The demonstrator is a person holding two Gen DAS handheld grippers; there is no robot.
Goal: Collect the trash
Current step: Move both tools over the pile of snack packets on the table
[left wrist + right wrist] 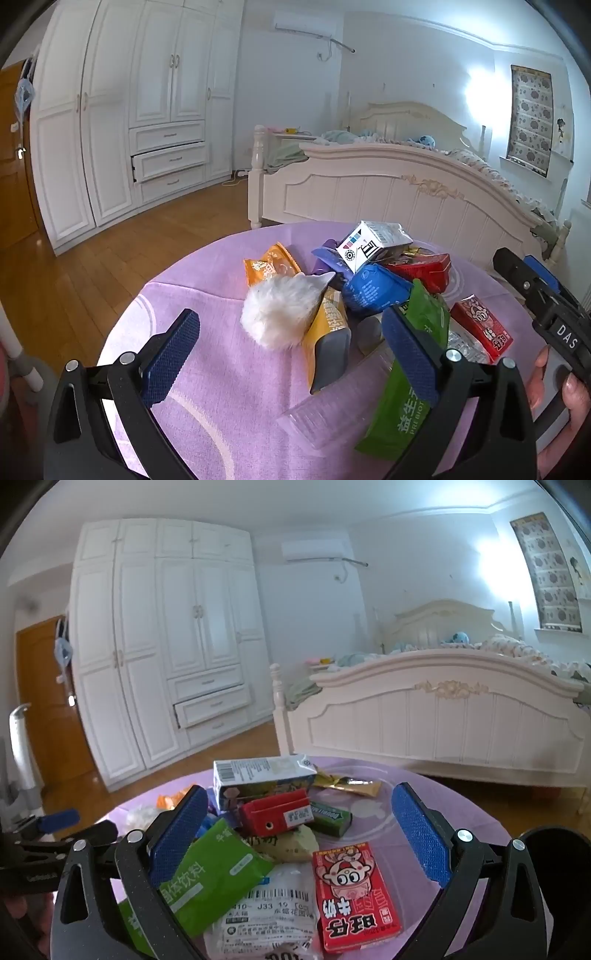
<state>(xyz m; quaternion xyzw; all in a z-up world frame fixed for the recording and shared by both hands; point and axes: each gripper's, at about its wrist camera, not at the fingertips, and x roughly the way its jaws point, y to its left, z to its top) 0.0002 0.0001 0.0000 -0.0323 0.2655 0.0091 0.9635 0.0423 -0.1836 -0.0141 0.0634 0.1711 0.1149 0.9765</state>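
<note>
Left wrist view shows the left tongs (291, 350) spread fully wide and empty above the round lilac-clothed tabletop (207, 273); from left to right lie an orange foil snack packet (267, 266), a white fluffy wad (277, 314) and a green plastic sachet (406, 398). Nothing appears collected yet; the whole heap remains. Right wrist view alone shows the red cartoon-printed drink carton (356, 893) in full and a white labelled mailer bag (269, 915), with the right tongs (299, 834) equally wide and empty.

A big white wardrobe (162, 642) fills the far wall, one drawer (212, 706) a little open. A white bed (436, 716) stands on the wooden floor (92, 266). A brown door (48, 701) is at the left.
</note>
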